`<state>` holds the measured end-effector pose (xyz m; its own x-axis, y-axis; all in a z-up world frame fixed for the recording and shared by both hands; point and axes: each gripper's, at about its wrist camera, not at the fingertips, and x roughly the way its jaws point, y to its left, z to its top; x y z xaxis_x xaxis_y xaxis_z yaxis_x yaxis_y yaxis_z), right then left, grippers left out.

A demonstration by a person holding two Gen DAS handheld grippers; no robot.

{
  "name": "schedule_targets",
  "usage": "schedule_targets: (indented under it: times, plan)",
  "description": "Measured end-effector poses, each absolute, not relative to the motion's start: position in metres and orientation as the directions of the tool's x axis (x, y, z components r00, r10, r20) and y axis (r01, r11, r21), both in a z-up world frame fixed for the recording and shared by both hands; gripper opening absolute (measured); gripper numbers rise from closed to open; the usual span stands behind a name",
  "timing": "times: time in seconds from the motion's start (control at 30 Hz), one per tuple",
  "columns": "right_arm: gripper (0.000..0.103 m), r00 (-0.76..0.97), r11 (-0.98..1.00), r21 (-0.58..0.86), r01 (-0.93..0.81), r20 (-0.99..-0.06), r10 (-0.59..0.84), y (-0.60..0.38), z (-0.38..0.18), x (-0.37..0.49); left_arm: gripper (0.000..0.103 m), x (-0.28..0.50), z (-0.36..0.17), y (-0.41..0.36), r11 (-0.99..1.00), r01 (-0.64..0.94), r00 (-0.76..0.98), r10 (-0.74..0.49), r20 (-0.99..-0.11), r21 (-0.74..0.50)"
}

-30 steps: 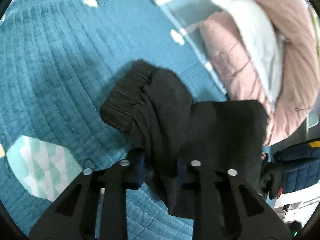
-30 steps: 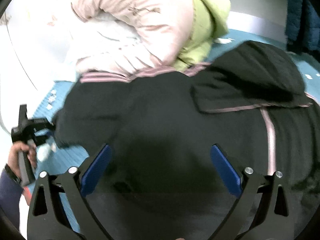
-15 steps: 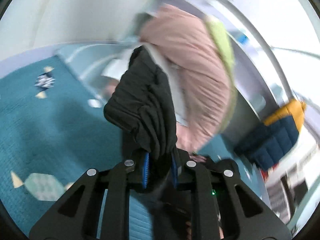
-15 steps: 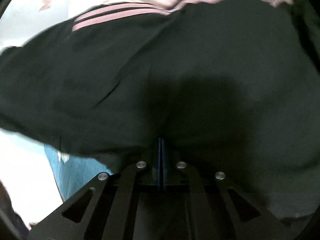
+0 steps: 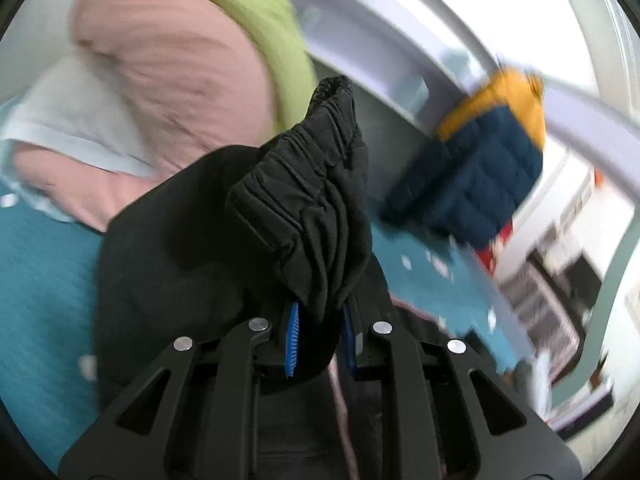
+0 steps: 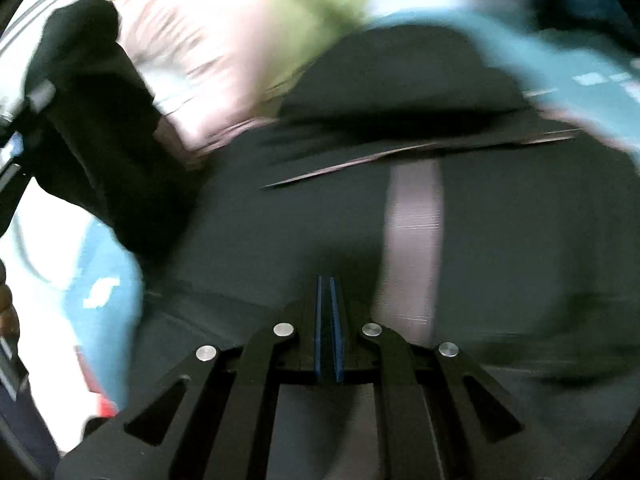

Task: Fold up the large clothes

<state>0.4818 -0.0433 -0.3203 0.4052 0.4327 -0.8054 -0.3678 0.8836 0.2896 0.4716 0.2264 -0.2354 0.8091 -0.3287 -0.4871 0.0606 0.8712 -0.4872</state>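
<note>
The large black fabric jacket with a pale pink stripe [image 6: 412, 240] was the whole story here, spread over the teal quilted bedspread [image 5: 36, 280] with one part of it up in the air. The left gripper [image 5: 318, 334] had its blue-padded fingers [image 5: 293, 334] clamped on a bunched sleeve, the ribbed black cuff [image 5: 316, 168] standing up above the jaws. Holding it by the gathered end looked sensible: that gave control of the whole sleeve, so it could be carried across the body for a fold.

Over on the other side, the right gripper [image 6: 328, 328] had its blue pads pressed almost together low on the garment. Cloth seemed to be pinched between them, though the blur made that a judgement and not a certainty. Gripping there likely anchored the body while the sleeve travelled.

Behind the action, a bulky pink-and-white rolled duvet [image 5: 160, 64] with a lime green edge [image 5: 260, 20] sat just beyond the jacket, presumably pushed aside to leave folding room. A navy and mustard quilted puffer coat [image 5: 480, 152] lay further off, near the bed's far side.

Labels? None to call. No brand, tag or writing was readable on the jacket or anything else; both views were smeared by motion.
</note>
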Motion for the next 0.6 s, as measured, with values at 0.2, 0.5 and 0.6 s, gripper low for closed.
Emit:
schedule_targets:
  times: [0.2, 0.5, 0.6]
  plan:
    - [0.007, 0.58, 0.988, -0.001, -0.155, -0.81, 0.09, -0.209, -0.263, 0.469, 0.017, 0.525, -0.31, 0.112, 0.91, 0.073, 0.691, -0.341, -0.637, -0.408]
    - [0.035, 0.566, 0.984, -0.028, 0.174, -0.816, -0.123, -0.394, -0.232, 0.493, 0.02, 0.558, -0.414, 0.047, 0.989, 0.047, 0.533, -0.146, -0.833, -0.143]
    - [0.036, 0.512, 0.96, 0.083, 0.268, -0.856, -0.069, -0.425, -0.24, 0.507, 0.046, 0.551, -0.414, 0.041, 0.986, 0.118, 0.527, -0.166, -0.833, -0.121]
